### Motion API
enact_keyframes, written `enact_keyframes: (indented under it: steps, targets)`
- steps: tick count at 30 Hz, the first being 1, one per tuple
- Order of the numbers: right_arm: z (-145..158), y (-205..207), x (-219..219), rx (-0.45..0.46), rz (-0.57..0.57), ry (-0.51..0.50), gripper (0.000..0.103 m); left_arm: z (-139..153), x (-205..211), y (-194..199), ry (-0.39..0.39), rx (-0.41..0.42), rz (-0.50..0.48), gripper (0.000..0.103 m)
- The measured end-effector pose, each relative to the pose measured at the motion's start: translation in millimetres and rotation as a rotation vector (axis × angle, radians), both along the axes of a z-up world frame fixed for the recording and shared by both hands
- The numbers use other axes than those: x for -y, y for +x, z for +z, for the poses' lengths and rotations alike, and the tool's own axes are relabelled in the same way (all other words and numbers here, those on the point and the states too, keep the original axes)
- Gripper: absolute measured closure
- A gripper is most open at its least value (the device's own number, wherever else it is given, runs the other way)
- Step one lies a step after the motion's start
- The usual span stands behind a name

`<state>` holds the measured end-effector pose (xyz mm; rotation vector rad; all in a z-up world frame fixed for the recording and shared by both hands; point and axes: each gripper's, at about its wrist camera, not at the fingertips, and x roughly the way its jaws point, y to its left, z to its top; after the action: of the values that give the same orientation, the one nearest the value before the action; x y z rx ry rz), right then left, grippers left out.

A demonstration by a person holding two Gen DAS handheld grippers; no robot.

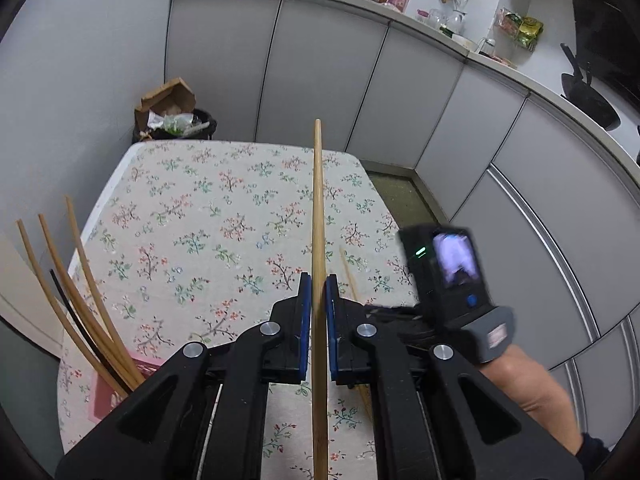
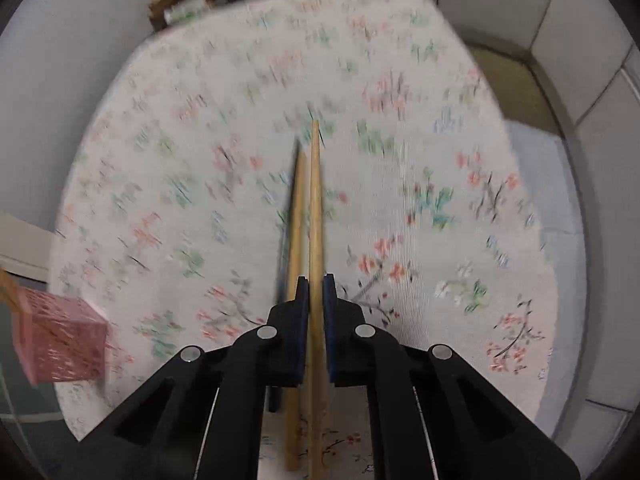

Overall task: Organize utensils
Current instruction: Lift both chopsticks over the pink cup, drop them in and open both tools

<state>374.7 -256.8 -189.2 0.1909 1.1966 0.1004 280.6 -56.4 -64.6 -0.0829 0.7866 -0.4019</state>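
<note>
My left gripper (image 1: 318, 300) is shut on a long wooden chopstick (image 1: 318, 200), which points away over the floral table (image 1: 192, 208). At the lower left a pink holder (image 1: 108, 396) carries several wooden chopsticks (image 1: 76, 300) and one black one. In the blurred right wrist view, my right gripper (image 2: 316, 300) is shut on another wooden chopstick (image 2: 316, 200). A second wooden chopstick (image 2: 297, 220) runs just left of it, passing under the left finger, with a dark line along its side. The pink holder (image 2: 60, 340) stands at the table's left edge.
A bin stuffed with cardboard and rubbish (image 1: 176, 120) stands beyond the table's far end. Grey cabinet doors (image 1: 320, 80) line the wall under a cluttered counter. The right gripper's camera housing (image 1: 448, 276) and a forearm (image 1: 528, 384) sit close on the right. Floor (image 1: 400, 196) shows beside the table.
</note>
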Motion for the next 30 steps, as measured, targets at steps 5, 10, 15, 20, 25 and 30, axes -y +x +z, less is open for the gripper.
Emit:
enact_keyframes:
  steps: [5,10,15,20,25,30]
  targets:
    - [60,-21,6,0.216,-0.016,0.075,0.096,11,-5,-8,0.025,0.073,0.017,0.097]
    - [97,-37,1,0.387,-0.014,0.103,0.096,21,-5,-18,0.089,0.146,0.042,0.097]
    - [123,-52,-12,0.517,0.011,0.135,0.096,30,-16,-27,0.063,0.179,0.055,0.097]
    - [145,-69,-27,0.636,0.030,0.173,0.096,37,-35,-33,0.024,0.219,0.079,0.097]
    - [158,-82,-43,0.720,0.045,0.215,0.096,40,-63,-36,-0.031,0.243,0.122,0.097]
    - [161,-89,-66,0.756,0.082,0.249,0.096,33,-98,-36,-0.078,0.264,0.174,0.097]
